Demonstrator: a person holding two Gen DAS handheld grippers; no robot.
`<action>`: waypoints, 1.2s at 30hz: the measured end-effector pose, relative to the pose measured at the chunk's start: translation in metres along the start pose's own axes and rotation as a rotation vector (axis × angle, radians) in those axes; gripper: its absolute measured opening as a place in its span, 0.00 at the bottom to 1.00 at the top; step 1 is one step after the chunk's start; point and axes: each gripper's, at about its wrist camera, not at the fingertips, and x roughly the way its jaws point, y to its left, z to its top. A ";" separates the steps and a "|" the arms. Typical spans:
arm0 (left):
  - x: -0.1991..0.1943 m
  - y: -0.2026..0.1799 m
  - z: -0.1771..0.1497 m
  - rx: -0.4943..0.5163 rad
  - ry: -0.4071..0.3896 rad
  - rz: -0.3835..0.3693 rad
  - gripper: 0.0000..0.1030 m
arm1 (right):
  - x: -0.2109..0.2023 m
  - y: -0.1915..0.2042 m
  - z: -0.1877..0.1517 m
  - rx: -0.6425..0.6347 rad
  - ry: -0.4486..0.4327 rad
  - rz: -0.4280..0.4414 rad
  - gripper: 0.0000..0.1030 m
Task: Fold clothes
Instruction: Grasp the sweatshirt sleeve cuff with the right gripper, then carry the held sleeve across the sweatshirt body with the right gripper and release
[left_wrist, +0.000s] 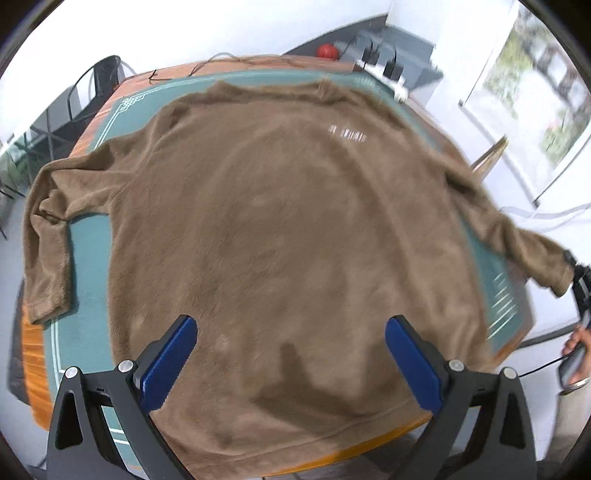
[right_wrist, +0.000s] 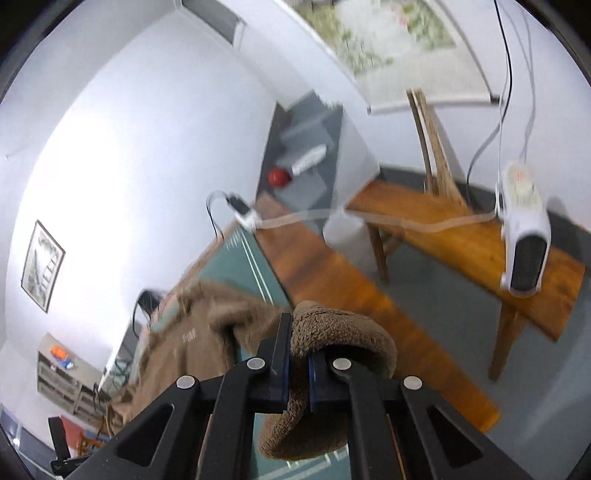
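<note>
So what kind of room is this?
Probably a room in someone's home. A brown sweater lies on a wooden table, there's a framed picture on the wall and a small heater on a bench.

White walls (right_wrist: 129, 129), grey floor (right_wrist: 424, 288). Wooden bench (right_wrist: 332, 273) with green mat (right_wrist: 236, 262). Beyond the bench: second wooden bench (right_wrist: 461, 236) bearing a white heater (right_wrist: 524, 229); hanging scroll (right_wrist: 399, 48) above it. Framed picture (right_wrist: 42, 266) on the wall left of the bench.
</note>
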 end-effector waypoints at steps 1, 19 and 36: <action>-0.004 0.001 0.005 -0.008 -0.010 -0.013 0.99 | -0.004 0.003 0.008 0.004 -0.027 0.006 0.07; 0.021 0.040 0.054 -0.117 0.030 -0.100 0.99 | 0.014 0.108 0.093 -0.099 -0.191 0.075 0.07; 0.047 0.091 0.059 -0.255 0.066 -0.137 0.99 | 0.154 0.286 0.015 -0.401 0.099 0.270 0.07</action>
